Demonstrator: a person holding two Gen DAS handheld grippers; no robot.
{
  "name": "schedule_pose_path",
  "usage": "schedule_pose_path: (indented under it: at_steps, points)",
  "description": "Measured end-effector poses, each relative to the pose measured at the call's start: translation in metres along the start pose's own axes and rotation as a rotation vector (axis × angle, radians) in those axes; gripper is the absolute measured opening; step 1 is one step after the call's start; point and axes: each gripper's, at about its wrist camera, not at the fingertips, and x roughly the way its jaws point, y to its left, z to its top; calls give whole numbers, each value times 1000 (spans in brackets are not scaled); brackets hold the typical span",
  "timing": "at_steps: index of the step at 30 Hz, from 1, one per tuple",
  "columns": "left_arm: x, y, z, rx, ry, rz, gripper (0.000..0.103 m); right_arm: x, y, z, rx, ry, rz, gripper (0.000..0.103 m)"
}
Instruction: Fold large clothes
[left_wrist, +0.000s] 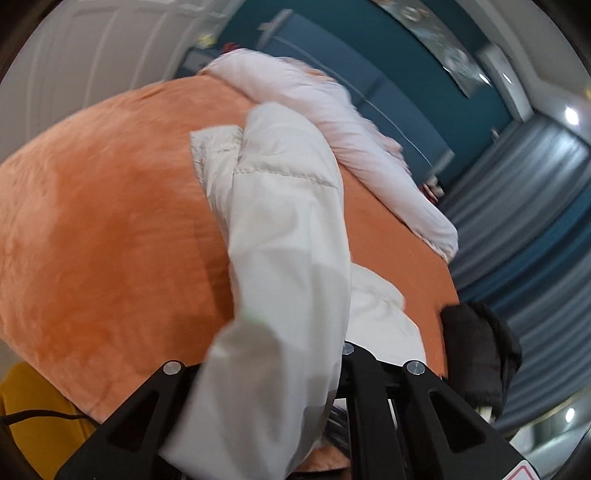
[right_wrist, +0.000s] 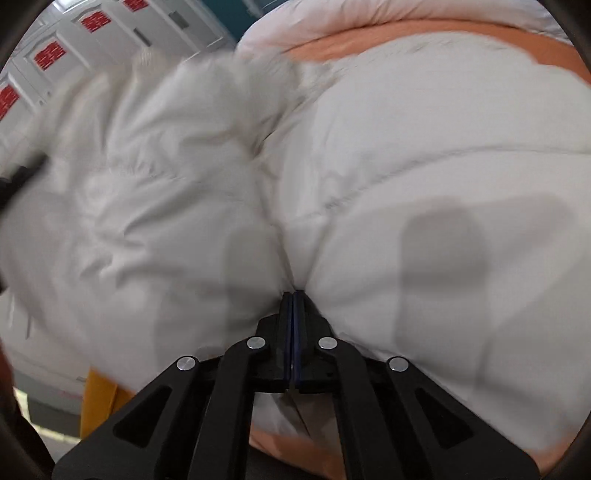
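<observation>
Folding is partway: the right hand-held gripper (right_wrist: 293, 295) pinches the white puffer jacket (right_wrist: 406, 221) on the orange bed (left_wrist: 110, 221); the sleeve (left_wrist: 288, 240) hides the left hand-held gripper's (left_wrist: 295, 369) opening.

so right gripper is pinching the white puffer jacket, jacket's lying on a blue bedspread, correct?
Not quite. The bedspread is orange, not blue; the left wrist view shows it plainly, and the blue there is only the wall and curtains behind. The rest holds: in the right wrist view the right gripper has its jaws shut on a fold of the white puffer jacket.
</observation>
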Motion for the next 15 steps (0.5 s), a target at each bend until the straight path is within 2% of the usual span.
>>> schedule_pose_path:
  at_steps: [4,7,9,12,15]
  points:
    - [22,-71,-7,192,32,12,8,23,4,12,-5,42,108,0]
    - [52,-114,-23,328,82,31,8,25,4,16,5,36,138,0]
    - [71,-135,-25,389,100,25,8,10,-6,13,64,17,170,0]
    - [96,-169,-33,489,153,7,8,-45,-36,-8,162,-43,243,3]
    - [125,-186,-55,553,220,7,8,-100,-78,-36,244,-63,202,3]
